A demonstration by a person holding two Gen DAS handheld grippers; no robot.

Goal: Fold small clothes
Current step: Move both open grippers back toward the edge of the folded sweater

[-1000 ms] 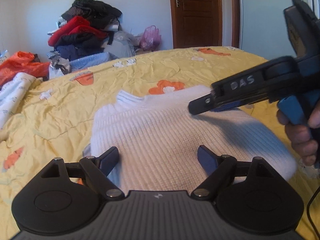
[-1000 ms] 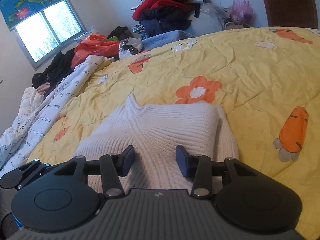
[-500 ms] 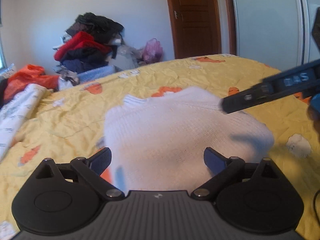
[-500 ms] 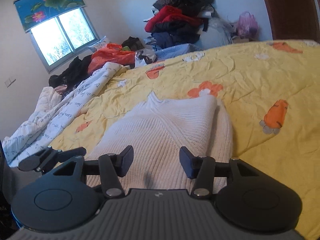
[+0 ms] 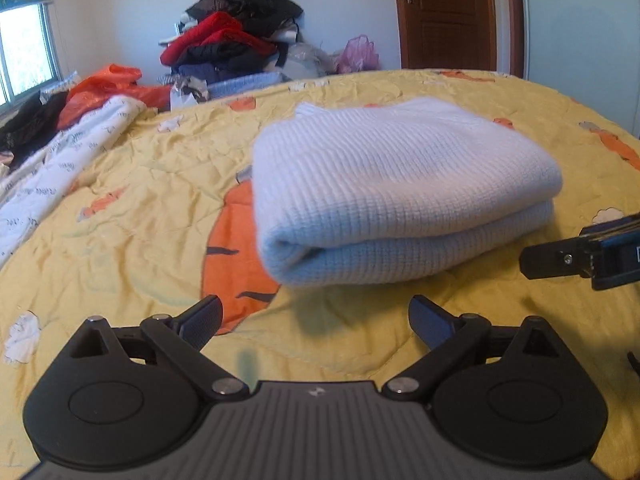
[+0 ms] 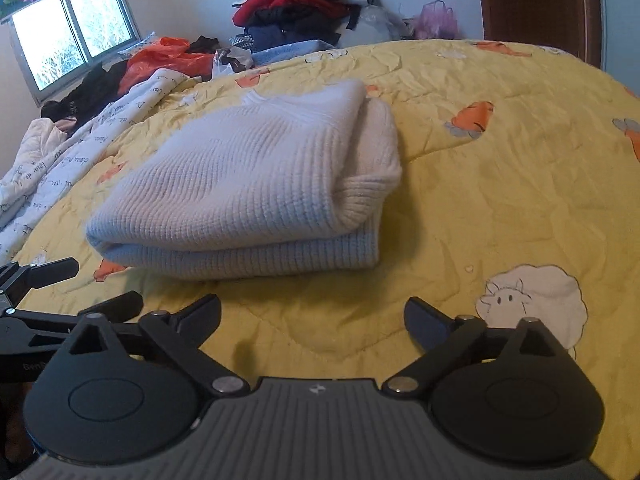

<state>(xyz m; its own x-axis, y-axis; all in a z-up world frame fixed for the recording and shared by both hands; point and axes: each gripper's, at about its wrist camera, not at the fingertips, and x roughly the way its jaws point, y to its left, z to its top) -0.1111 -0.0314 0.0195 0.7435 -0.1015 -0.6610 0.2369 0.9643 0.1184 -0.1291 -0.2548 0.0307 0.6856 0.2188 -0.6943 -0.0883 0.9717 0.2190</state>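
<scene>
While both tools hang low over the bed, neither holds anything: left gripper [image 5: 315, 320] stands with its black fingers spread wide, bare quilt between them; right gripper [image 6: 312, 319] has its jaws opening, likewise with only quilt in the gap. Bodies are matte black plastic, round pivot discs either side, a ribbed grey centre panel with a small pale emblem, unreadable. The pads look ridged. The right tool's finger tip enters the left view at the right edge, carrying a white label cut off by the frame. Just beyond the fingertips, apart from them, lies the white sweater [image 5: 400, 188], folded into a thick rectangular bundle of two stacked layers, coarse waffle or rib knit, rounded fold edge facing the cameras, a ribbed cuff or hem rolled at its right end in the right view. It rests on a yellow quilt [image 6: 500, 184], crinkled and stitched, printed with orange carrots and a white sheep. Left of it, a white bedcover [image 6: 52, 168] with small dark script, too small to read. Farther off, against the wall, a heap of clothes [image 5: 232, 36] in red, black and navy; brown wooden door [image 5: 448, 12] to the right.
</scene>
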